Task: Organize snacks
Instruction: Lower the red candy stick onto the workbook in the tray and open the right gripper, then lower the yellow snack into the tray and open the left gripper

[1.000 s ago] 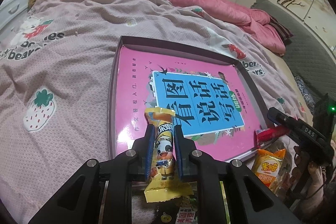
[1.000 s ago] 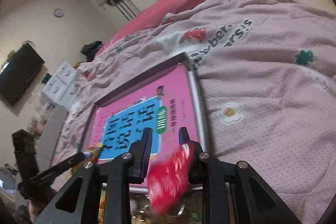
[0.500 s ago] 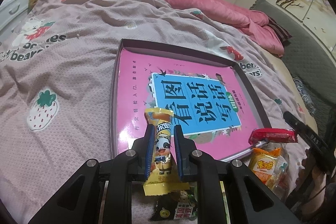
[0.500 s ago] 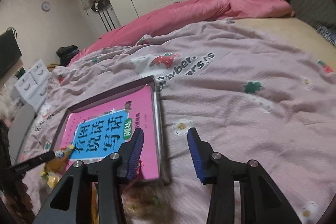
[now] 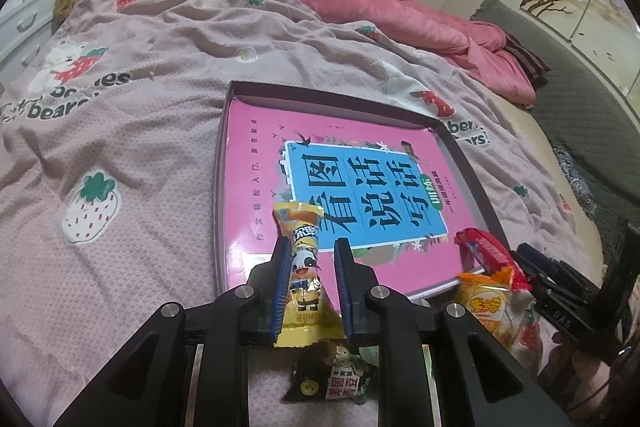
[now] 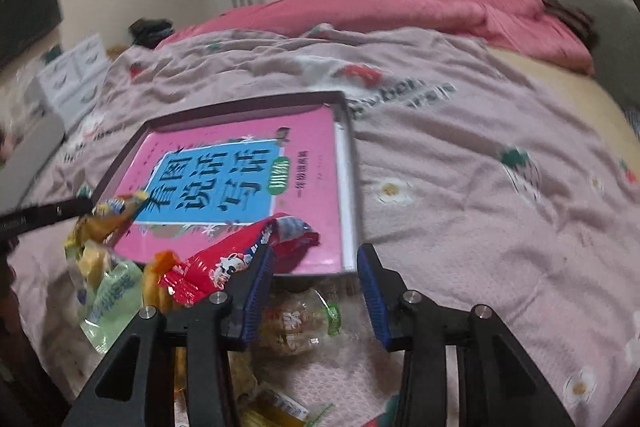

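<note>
My left gripper (image 5: 311, 251) has its jaws parted around a yellow cow-print snack pack (image 5: 304, 267), which leans on the left pad over the near edge of the dark tray (image 5: 221, 163). The tray holds a pink book (image 5: 264, 155). My right gripper (image 6: 316, 259) is open and empty. A red snack pack (image 6: 236, 255) lies beside its left finger, its end on the book's near corner (image 6: 320, 227). The red pack also shows in the left wrist view (image 5: 486, 251).
A pile of loose snacks lies on the pink blanket in front of the tray: an orange pack (image 5: 486, 307), a dark green pack (image 5: 340, 379), a pale green pack (image 6: 112, 295) and a clear wrapped one (image 6: 296, 319). A rumpled pink duvet (image 5: 400, 11) lies behind.
My right gripper has let go of the red pack, opened and drawn back toward the snack pile. My left gripper's jaws have parted around the yellow pack, which now leans on the tray's near edge.
</note>
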{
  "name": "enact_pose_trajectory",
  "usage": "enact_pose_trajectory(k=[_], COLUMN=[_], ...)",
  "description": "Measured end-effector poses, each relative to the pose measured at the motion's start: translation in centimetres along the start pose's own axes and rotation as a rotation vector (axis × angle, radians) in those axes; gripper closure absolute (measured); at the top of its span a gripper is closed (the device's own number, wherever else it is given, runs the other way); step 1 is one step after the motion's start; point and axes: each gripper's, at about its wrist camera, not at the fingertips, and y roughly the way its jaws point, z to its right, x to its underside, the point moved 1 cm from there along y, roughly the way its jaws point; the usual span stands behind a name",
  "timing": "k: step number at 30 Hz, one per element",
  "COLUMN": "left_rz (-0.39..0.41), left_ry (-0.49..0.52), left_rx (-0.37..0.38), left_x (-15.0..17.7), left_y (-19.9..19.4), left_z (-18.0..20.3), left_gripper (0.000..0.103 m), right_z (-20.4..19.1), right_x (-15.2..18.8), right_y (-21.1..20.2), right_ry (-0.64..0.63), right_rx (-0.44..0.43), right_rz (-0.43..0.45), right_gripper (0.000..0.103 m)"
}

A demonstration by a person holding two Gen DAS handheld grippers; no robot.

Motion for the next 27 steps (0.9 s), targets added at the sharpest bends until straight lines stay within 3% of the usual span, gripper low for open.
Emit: enact_pose_trajectory(k=[13,27], left_rz=[-0.001,0.013], left_ry=[0.006,-0.005], left_rx=[0.003,0.011], left_x=[0.1,-0.2], left_y=[-0.2,-0.9], left_z=[0.2,-0.2], left_gripper=[0.08,0.067], right_z=[-1.3,1.4], right_x=[-1.6,-2.7], right_y=[3.4,0.1], right_ry=[-0.05,0.036], right_rx=[-0.044,-0.051], right_rz=[-0.013,0.092], right_gripper=[0.06,0.06])
